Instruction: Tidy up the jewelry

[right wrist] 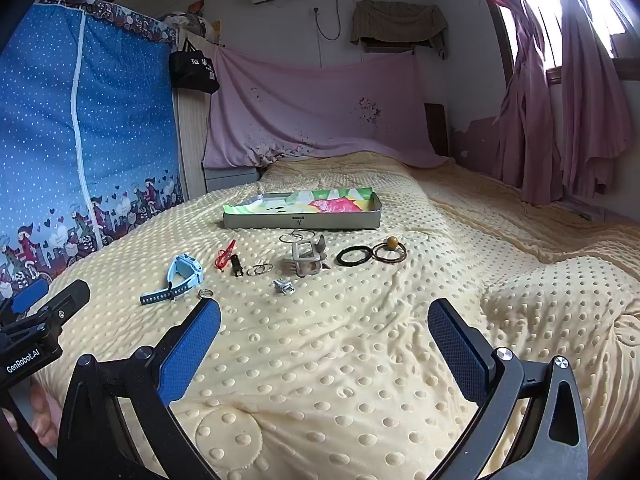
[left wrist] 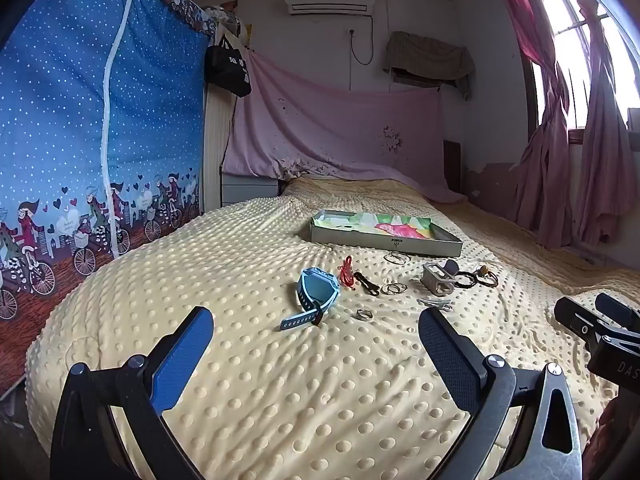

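Both the left gripper point(left wrist: 316, 332) and the right gripper point(right wrist: 324, 320) are wide open and empty. The blue watch point(left wrist: 316, 290) lies just ahead of the left gripper, nearer it than the right, its strap pointing back toward the tongs. The tray point(left wrist: 384, 236) sits farther ahead.

Bare blanket point(right wrist: 328, 360) ahead – passable; watch point(right wrist: 184, 274), ring point(right wrist: 205, 293) crowd far-left path.

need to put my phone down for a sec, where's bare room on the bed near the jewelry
Free: the bedspread between the open right gripper and the small ring, and the stretch right of the hair ties. Also left of the blue watch, toward the open left gripper. Crowded: the strip between the watch and the tray.
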Motion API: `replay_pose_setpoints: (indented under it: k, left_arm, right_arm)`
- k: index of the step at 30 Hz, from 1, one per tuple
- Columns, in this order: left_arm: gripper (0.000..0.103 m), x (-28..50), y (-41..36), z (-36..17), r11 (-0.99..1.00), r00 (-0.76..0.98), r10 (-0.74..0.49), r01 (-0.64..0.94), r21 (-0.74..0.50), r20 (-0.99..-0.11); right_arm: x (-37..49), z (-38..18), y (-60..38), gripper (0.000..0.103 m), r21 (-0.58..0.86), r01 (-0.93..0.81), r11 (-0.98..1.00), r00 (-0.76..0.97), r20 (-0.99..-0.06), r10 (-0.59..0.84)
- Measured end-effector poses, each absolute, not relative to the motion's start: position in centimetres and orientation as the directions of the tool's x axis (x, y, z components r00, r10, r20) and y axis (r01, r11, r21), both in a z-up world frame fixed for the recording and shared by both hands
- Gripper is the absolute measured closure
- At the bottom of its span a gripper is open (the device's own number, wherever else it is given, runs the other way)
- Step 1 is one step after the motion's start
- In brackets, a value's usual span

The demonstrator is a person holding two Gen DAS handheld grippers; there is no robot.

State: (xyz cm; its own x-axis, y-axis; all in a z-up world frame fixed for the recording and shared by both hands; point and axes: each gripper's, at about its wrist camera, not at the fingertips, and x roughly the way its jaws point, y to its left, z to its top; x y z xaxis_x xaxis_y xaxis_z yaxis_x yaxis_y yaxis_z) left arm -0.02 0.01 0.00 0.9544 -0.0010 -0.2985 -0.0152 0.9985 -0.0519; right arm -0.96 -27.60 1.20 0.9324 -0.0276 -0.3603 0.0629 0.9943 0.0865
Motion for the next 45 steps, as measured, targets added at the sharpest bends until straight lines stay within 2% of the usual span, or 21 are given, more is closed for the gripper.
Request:
replay_pose_setpoints:
  k: [45]
  left_arm:
    - [0.0,-0.01,0.01,0.01,0.999,0.953,0.0,-0.015,-0.047,-0.303]
  right_arm:
    - [-1.05,1.35,-27.6,0.001,0.087,0.063,0.994,0.933,-0.358,-0.027]
